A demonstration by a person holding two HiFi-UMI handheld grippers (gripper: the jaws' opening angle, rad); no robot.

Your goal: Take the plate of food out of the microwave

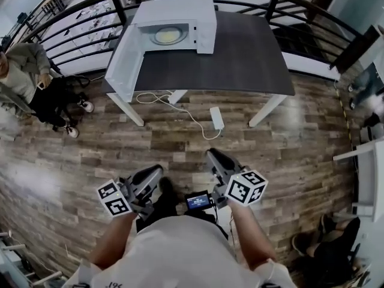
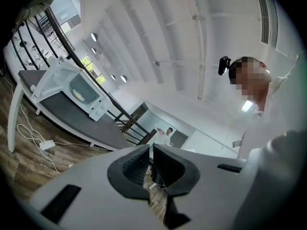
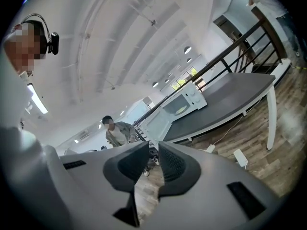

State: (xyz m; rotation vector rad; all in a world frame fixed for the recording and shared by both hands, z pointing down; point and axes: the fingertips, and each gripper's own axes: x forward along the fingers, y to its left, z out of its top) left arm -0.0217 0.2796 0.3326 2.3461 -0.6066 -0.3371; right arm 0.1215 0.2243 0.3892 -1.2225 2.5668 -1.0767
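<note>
White box microwave (image 1: 174, 26): sits on the dark grey tabletop (image 1: 240, 59); its white door (image 1: 125, 62) is swung open.
Plate of yellowish food (image 1: 167, 36): inside the open cavity.
My left gripper (image 2: 150, 150): jaws closed together, nothing between them.
My right gripper (image 3: 153, 150): jaws closed too, empty.
Plate vs jaws: well apart. I hold both grippers low, close to my body, above the wood-plank floor (image 1: 180, 143), with the table well ahead.
Floor: a white power brick (image 1: 216, 118) and white cable (image 1: 180, 108) lie by the table's front edge.
Surroundings: black railing (image 1: 271, 8) behind the table; seated person (image 1: 27, 77) at far left.
</note>
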